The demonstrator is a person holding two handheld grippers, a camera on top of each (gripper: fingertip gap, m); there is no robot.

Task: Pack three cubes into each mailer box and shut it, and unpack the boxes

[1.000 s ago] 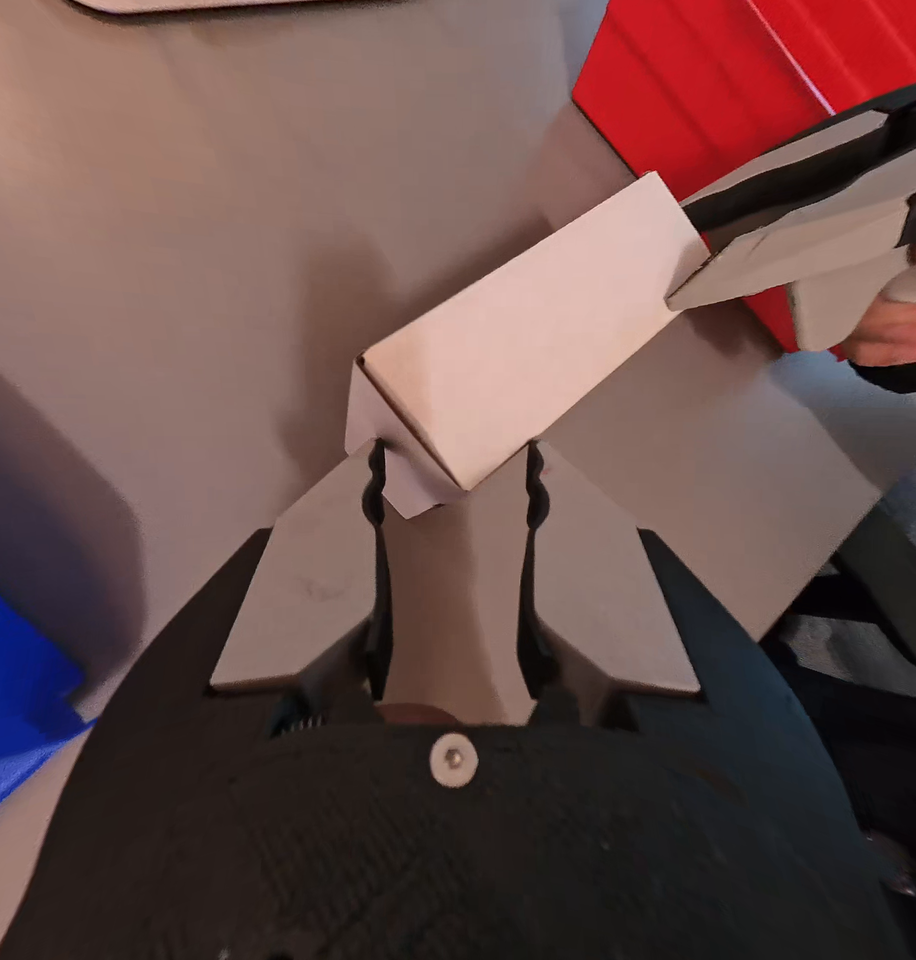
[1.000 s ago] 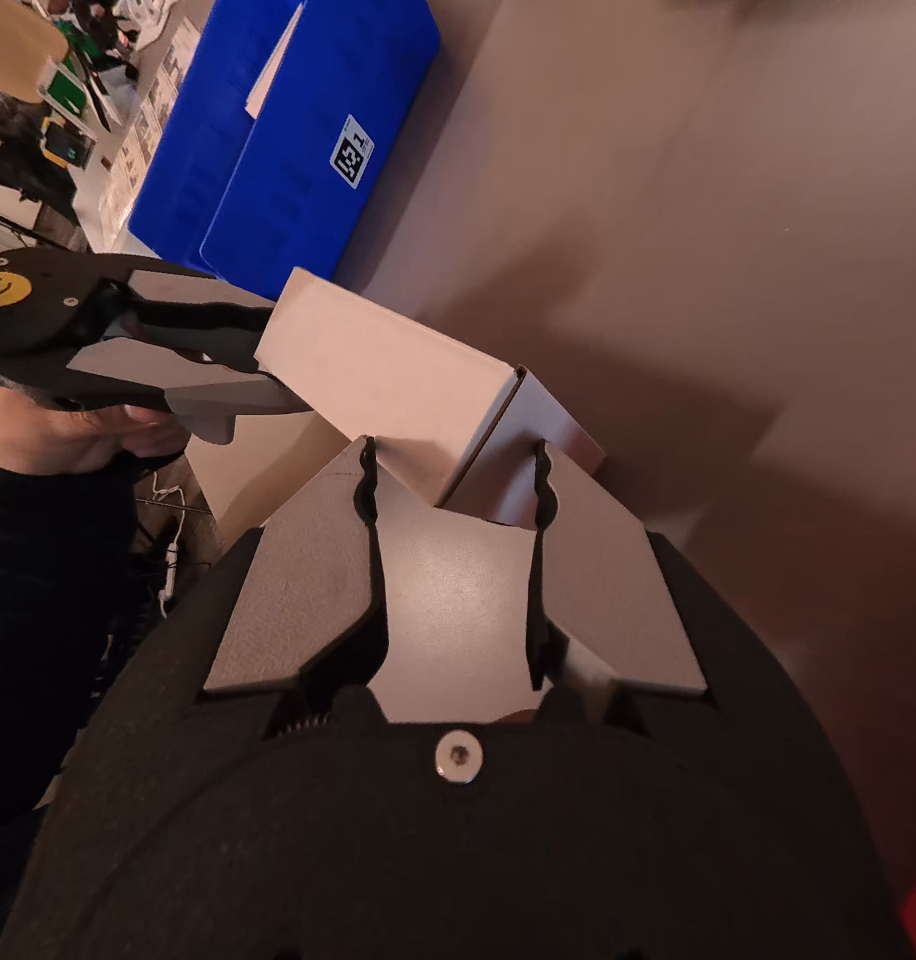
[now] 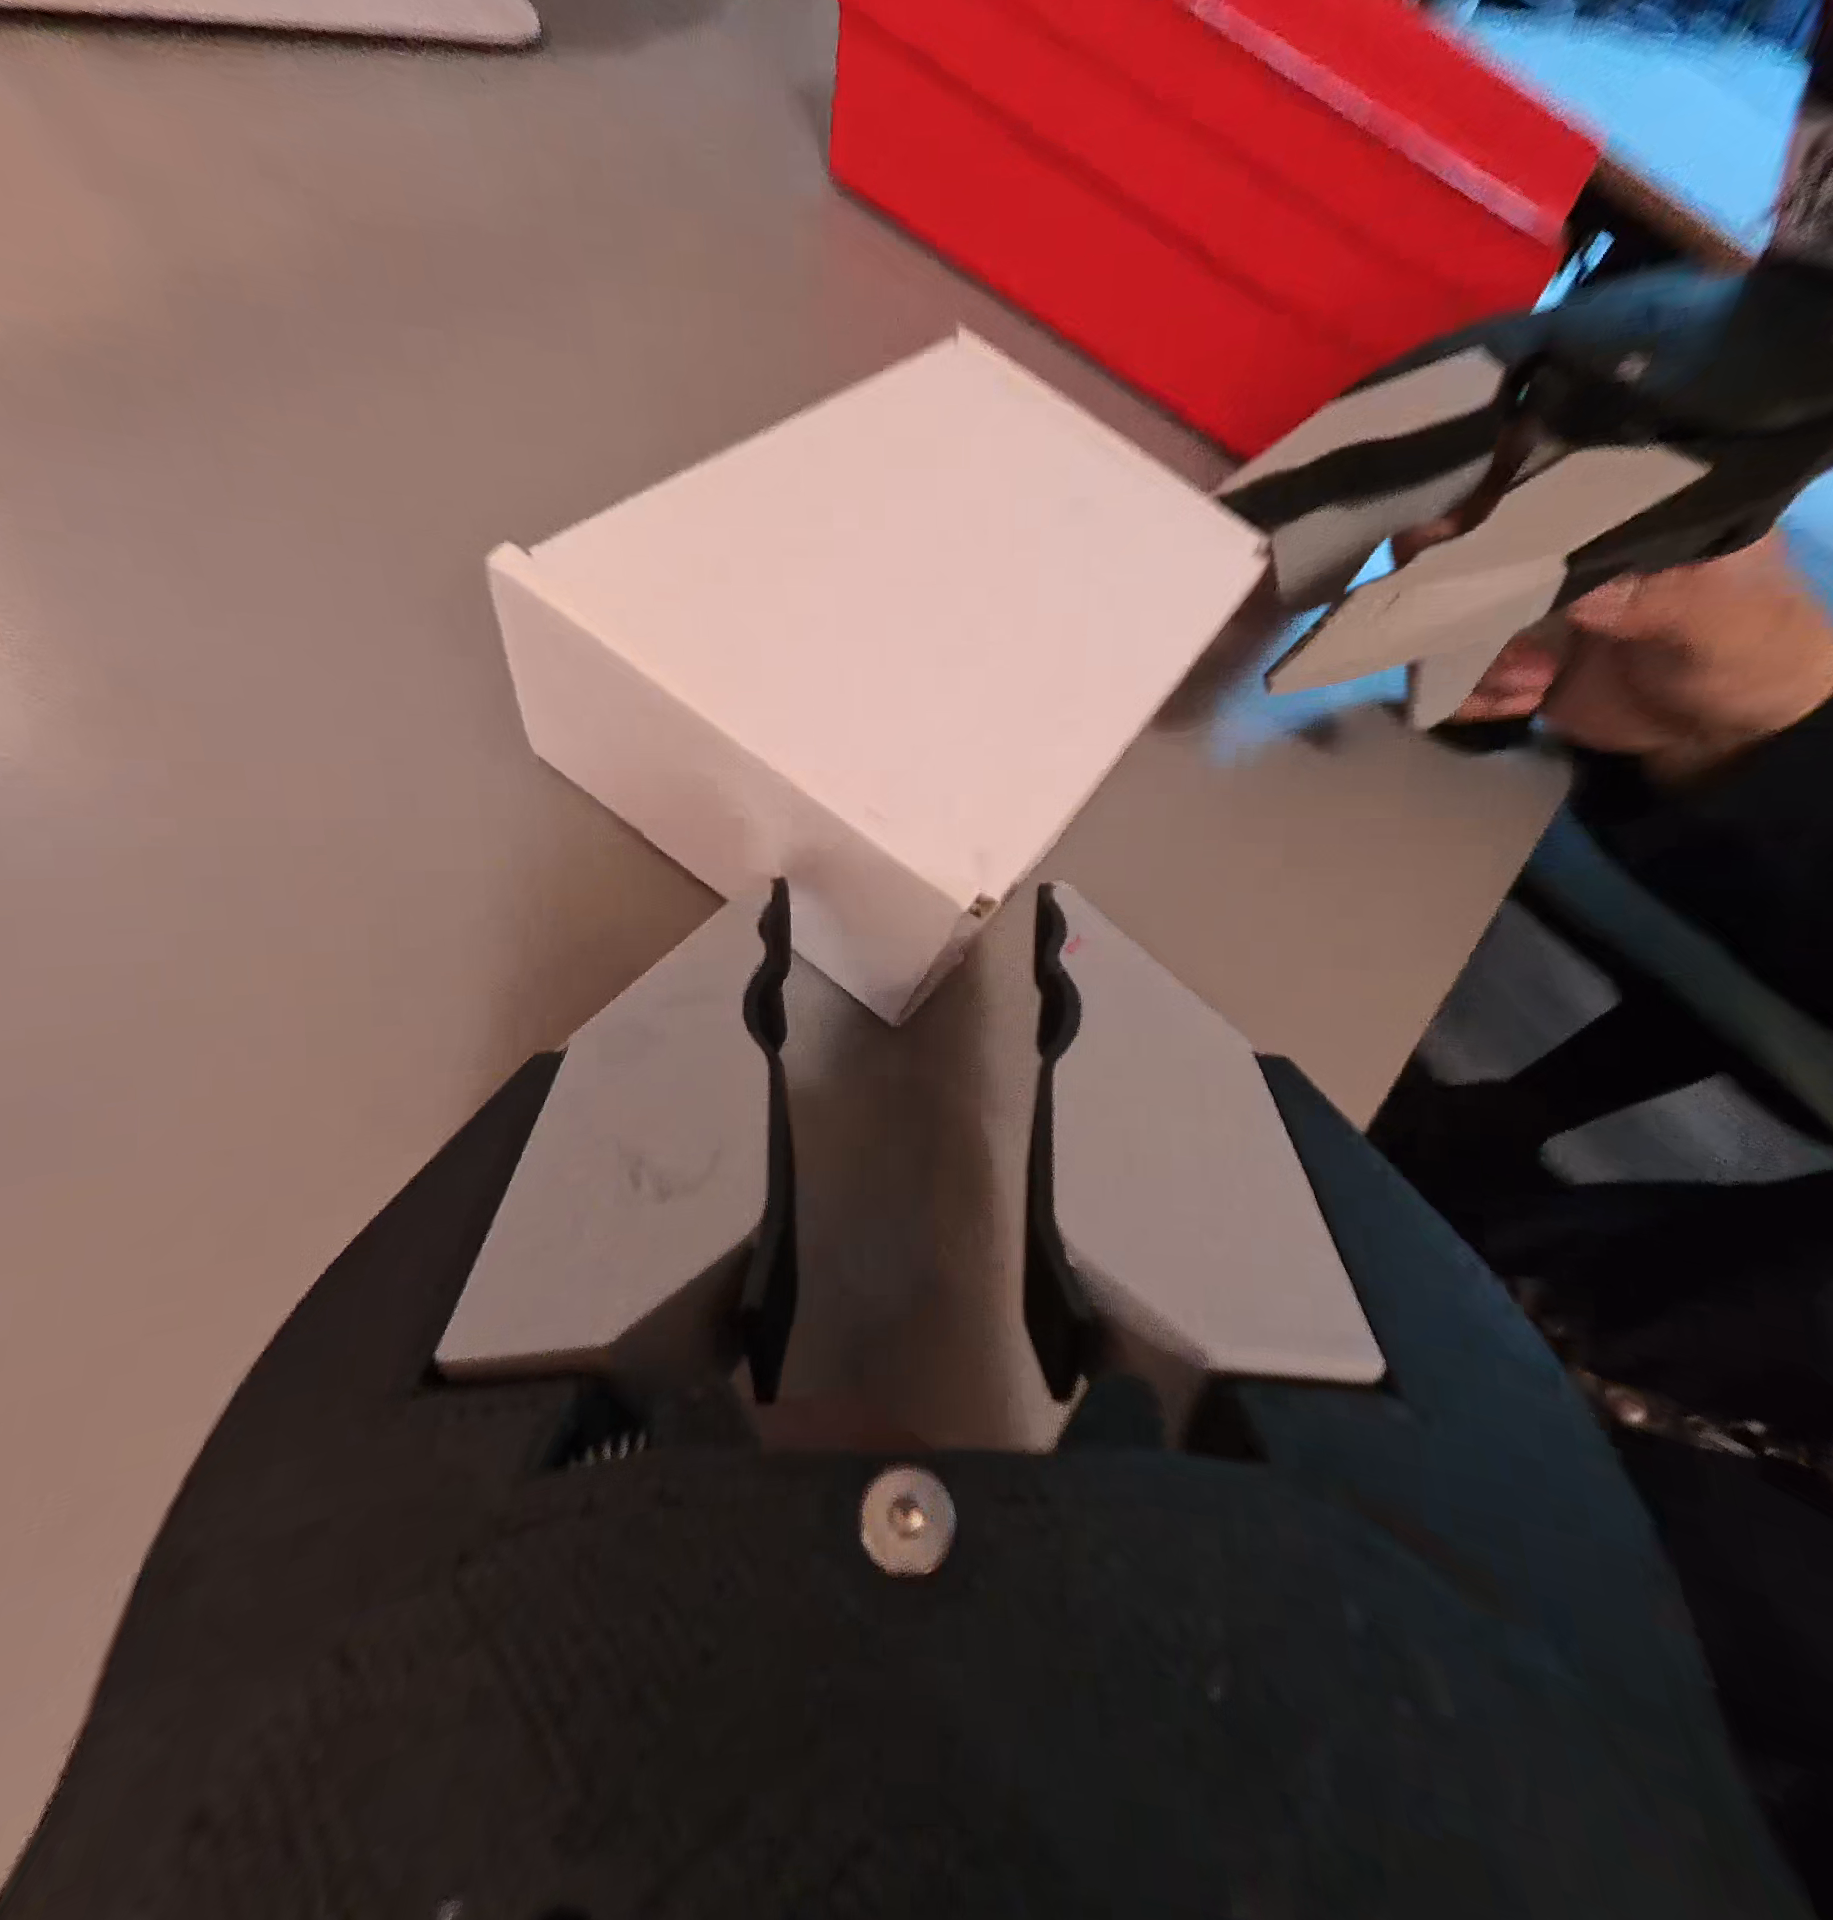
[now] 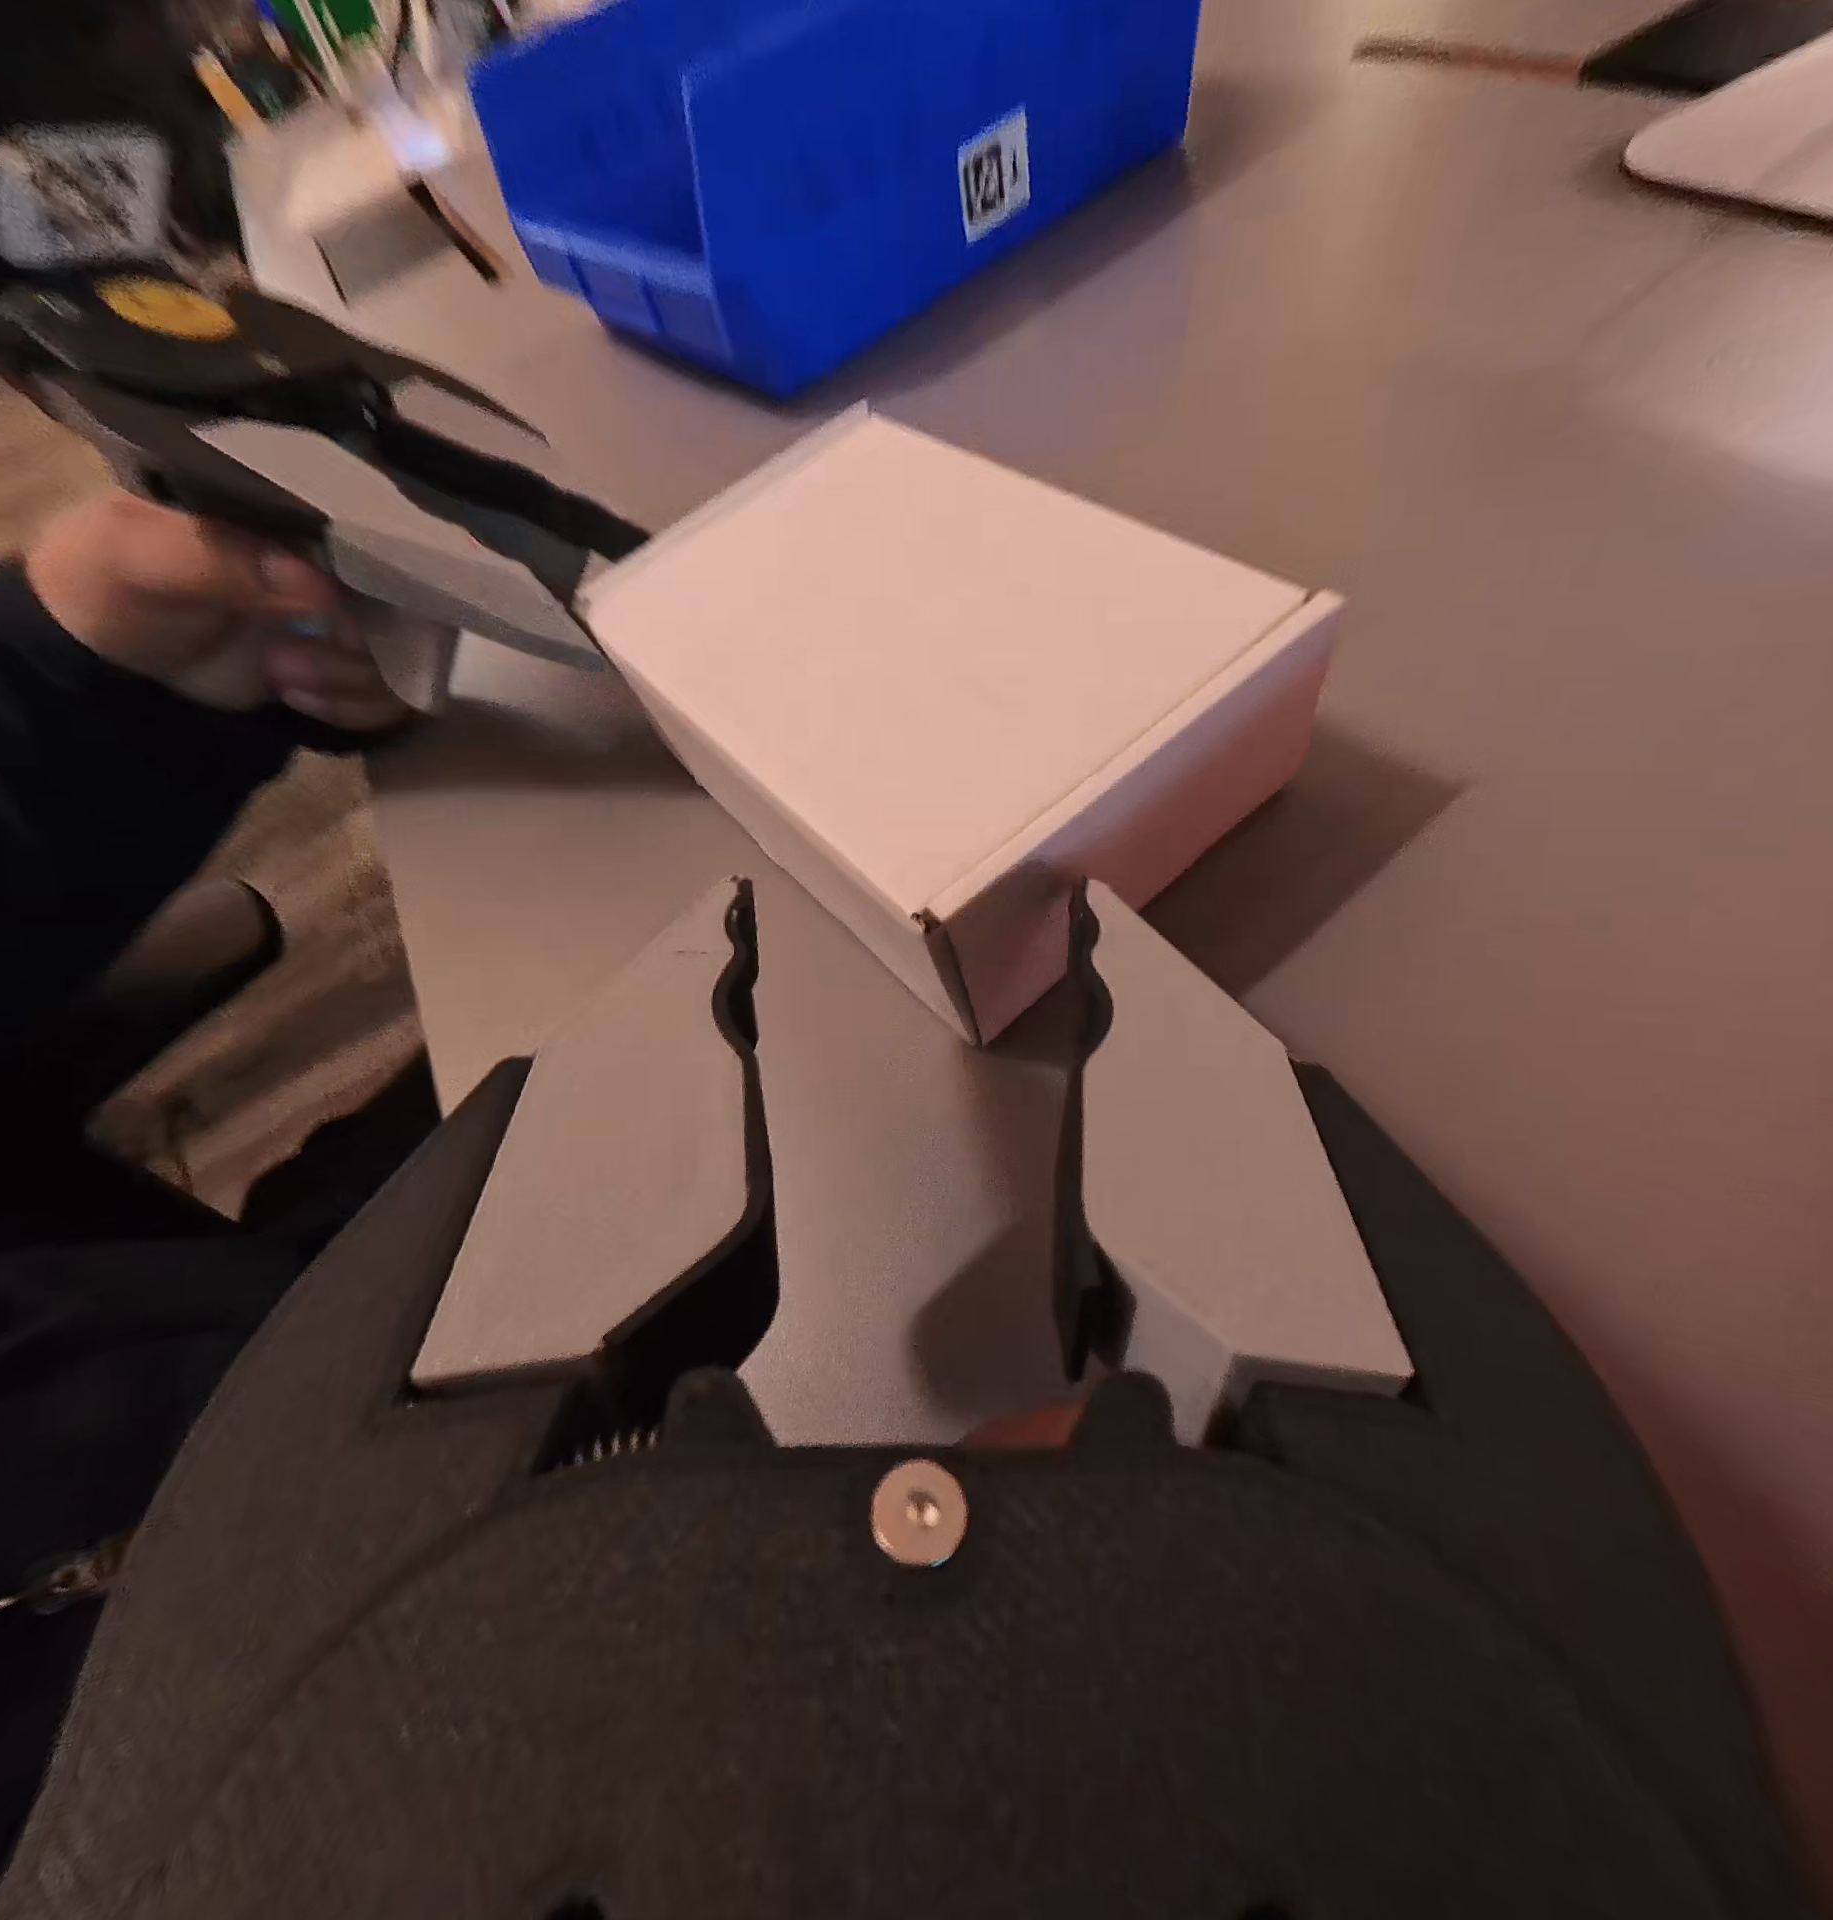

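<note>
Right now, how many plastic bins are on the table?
2. The red bin sits beyond the white mailer box in the left wrist view; the blue bin sits beyond it in the right wrist view. Others may be out of frame.

Not much for you to read here. There's a small white sticker (image 4: 993, 177) with a black square code on the blue bin (image 4: 839, 187), top middle of your right wrist view. A bigger blurry code tag (image 4: 70, 197) sits upper left, and a yellow round sticker (image 4: 169, 310) is on the left gripper (image 4: 590, 566). All too smeared.
</note>
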